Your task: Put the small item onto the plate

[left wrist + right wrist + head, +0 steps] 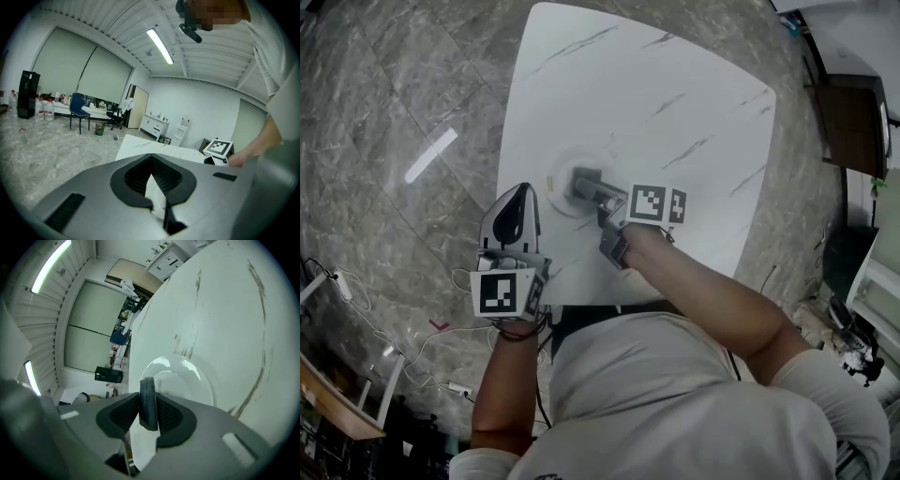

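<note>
A white plate (pixel 557 190) lies near the middle of the white table (pixel 675 84). My right gripper (pixel 579 180) hangs over the plate, shut on a small dark rounded item (pixel 147 404) that stands edge-on between its black pads. In the right gripper view the plate (pixel 187 376) lies just beyond the item. My left gripper (pixel 523 192) is held off the table's left front edge, its jaws together and nothing in them. In the left gripper view that gripper (pixel 151 161) points over the table toward the right gripper's marker cube (pixel 218 147).
The table has faint grey veins and stands on a grey marble floor (pixel 384 112). Cables and a power strip (pixel 342 284) lie on the floor at the left. Dark furniture (pixel 855 122) stands at the right. A blue chair (pixel 78 108) and water bottles (pixel 44 110) are far off.
</note>
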`<act>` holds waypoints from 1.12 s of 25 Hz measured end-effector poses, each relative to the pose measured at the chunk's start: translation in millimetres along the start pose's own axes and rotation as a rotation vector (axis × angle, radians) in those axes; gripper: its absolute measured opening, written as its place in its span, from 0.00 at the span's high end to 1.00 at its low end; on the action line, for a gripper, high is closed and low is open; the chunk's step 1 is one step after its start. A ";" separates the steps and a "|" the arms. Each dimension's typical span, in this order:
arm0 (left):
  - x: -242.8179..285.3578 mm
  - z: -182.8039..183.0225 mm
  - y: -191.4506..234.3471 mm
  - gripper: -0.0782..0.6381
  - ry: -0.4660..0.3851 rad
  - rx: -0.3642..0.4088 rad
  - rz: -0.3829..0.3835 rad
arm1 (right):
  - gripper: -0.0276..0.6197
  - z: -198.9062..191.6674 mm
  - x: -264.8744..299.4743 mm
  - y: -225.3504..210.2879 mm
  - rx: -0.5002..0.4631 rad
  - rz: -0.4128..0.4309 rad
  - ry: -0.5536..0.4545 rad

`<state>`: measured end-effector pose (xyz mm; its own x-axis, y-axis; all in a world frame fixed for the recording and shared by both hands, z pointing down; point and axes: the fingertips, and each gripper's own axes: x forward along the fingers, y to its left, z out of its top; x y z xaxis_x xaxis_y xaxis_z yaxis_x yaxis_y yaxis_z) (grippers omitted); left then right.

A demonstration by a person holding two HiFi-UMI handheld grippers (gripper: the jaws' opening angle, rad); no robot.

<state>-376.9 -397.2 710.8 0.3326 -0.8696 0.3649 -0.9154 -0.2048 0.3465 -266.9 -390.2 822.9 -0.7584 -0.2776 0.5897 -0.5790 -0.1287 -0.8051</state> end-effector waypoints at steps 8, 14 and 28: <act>-5.0 -4.4 -6.9 0.88 0.002 -0.034 -0.014 | 0.62 0.7 -9.8 0.3 -0.066 -0.072 0.026; -18.3 0.3 -20.0 0.88 -0.021 -0.026 -0.003 | 0.53 -3.7 -24.1 -6.3 -0.117 -0.129 0.096; -86.9 34.7 -114.2 0.88 -0.106 0.040 0.030 | 0.64 -23.2 -135.9 80.3 -0.404 0.114 0.010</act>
<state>-309.1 -313.9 609.5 0.2807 -0.9180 0.2801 -0.9337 -0.1936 0.3013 -217.3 -340.8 679.6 -0.8261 -0.2590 0.5004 -0.5605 0.2865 -0.7770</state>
